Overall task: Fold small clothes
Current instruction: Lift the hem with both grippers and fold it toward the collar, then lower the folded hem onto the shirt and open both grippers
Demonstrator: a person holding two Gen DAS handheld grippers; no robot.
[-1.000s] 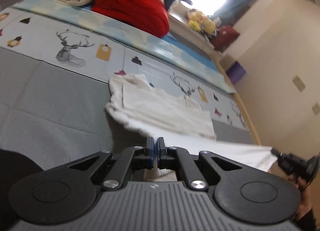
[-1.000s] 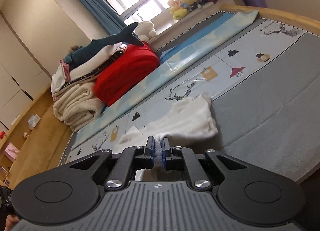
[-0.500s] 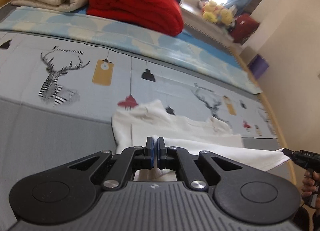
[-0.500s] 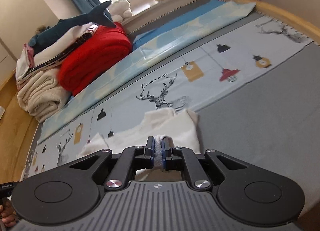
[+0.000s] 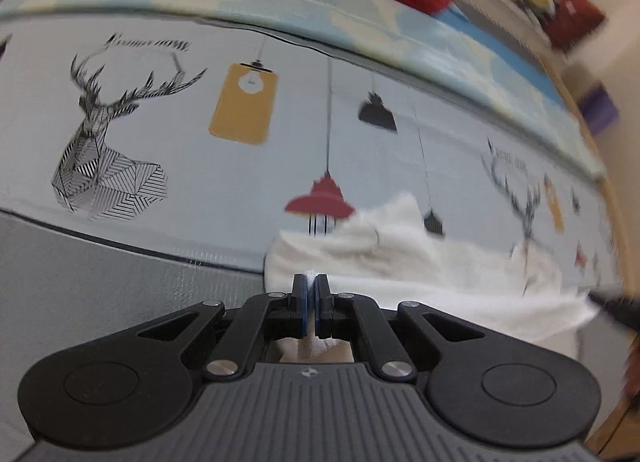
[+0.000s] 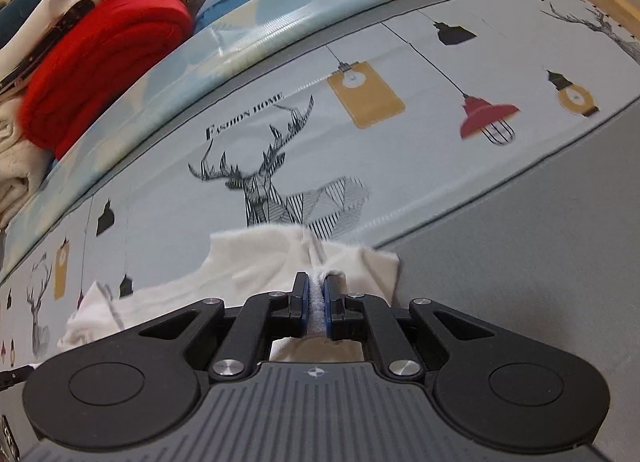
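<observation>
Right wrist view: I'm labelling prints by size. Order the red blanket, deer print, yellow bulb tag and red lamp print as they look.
1. red blanket, partly cut off by the frame
2. deer print
3. yellow bulb tag
4. red lamp print, close to the tag, so unsure

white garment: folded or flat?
Mid-fold. Both tongs, left and right, pinch the white garment; its near edge is lifted over the rest.

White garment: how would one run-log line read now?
stage: folding | left tongs: shut on white garment | right tongs: shut on white garment
</observation>
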